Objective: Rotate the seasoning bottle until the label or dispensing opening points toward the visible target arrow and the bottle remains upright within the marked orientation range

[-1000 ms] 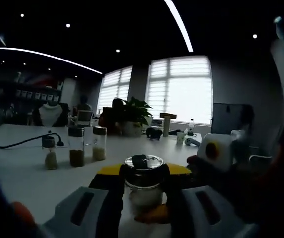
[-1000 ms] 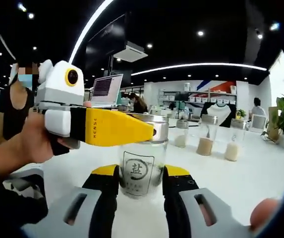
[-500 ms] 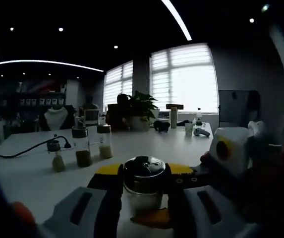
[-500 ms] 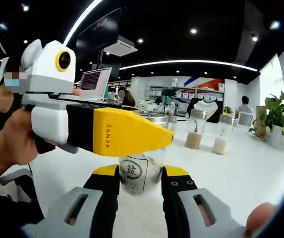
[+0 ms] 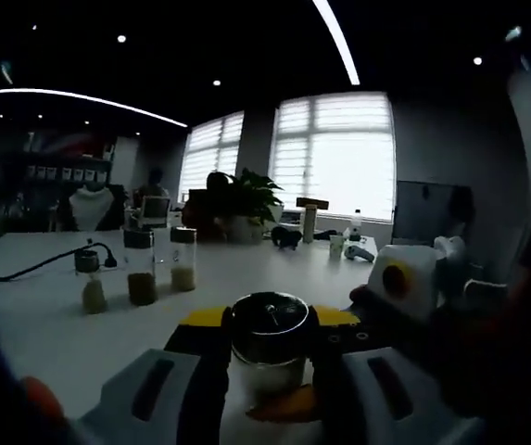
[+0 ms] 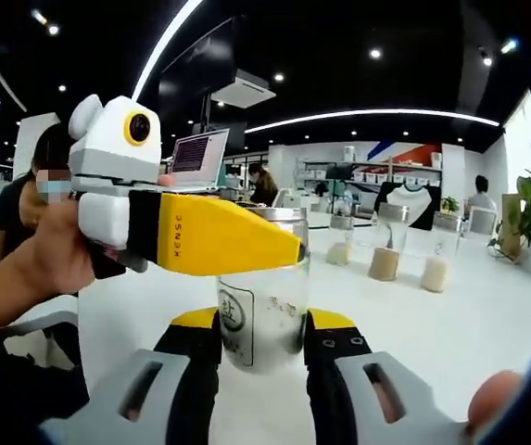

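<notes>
Two tools clamp seasoning bottle (image 6: pixel 262 311) | left tool (image 5: pixel 267 350) | right tool (image 6: pixel 261 345) | upright, clear glass, metal cap

A dim office with a dark ceiling, bright blinded windows (image 5: pixel 337 162), a potted plant (image 5: pixel 245 206) and a white table (image 5: pixel 43 320).

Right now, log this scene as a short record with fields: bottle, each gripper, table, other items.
bottle: glass seasoning bottle with metal lid, upright, white grains inside, label turned toward the view's left
right gripper: right gripper with jaws closed on the bottle's lower body
left gripper: left gripper, yellow-tipped, clamped at the lid
table: white table
other items: three more spice jars standing in a row; black cable
target arrow: not visible
</notes>
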### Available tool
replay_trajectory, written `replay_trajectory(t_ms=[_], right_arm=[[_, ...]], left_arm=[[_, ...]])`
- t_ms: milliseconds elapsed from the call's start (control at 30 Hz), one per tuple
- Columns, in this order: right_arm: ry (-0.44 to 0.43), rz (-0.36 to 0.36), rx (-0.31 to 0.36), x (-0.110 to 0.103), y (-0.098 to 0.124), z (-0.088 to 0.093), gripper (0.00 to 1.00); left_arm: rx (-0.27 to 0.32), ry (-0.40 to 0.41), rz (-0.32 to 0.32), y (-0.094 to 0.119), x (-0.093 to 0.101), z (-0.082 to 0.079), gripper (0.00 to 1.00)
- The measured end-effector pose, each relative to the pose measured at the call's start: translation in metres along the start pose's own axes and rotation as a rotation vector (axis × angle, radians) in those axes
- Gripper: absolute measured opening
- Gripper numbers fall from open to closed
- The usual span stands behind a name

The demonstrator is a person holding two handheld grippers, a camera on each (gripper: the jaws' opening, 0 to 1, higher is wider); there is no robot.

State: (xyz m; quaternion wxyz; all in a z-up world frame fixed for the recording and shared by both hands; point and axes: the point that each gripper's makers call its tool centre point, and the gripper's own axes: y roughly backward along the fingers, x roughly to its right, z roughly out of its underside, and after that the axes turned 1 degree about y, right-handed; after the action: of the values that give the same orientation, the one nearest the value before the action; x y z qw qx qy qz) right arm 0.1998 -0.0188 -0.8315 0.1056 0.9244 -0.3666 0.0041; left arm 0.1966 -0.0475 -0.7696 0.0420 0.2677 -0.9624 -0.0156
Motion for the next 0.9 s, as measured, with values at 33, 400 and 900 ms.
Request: replay_trajectory(t_ms=[33, 400, 900], right_arm=[[-0.008, 0.014, -0.012, 0.001, 0.001, 0.002, 0.33], [-0.063, 0.080, 0.075, 0.001, 0.000, -0.008, 0.32], [-0.030, 0.036, 0.075, 0.000, -0.004, -0.006, 0.33]], left_arm=[[-0.009, -0.004, -0.003, -0.001, 0.001, 0.001, 0.34], [0.039, 0.153, -0.144, 0.000, -0.005, 0.008, 0.36], [0.057, 0.040, -0.179, 0.006, -0.006, 0.001, 0.34]])
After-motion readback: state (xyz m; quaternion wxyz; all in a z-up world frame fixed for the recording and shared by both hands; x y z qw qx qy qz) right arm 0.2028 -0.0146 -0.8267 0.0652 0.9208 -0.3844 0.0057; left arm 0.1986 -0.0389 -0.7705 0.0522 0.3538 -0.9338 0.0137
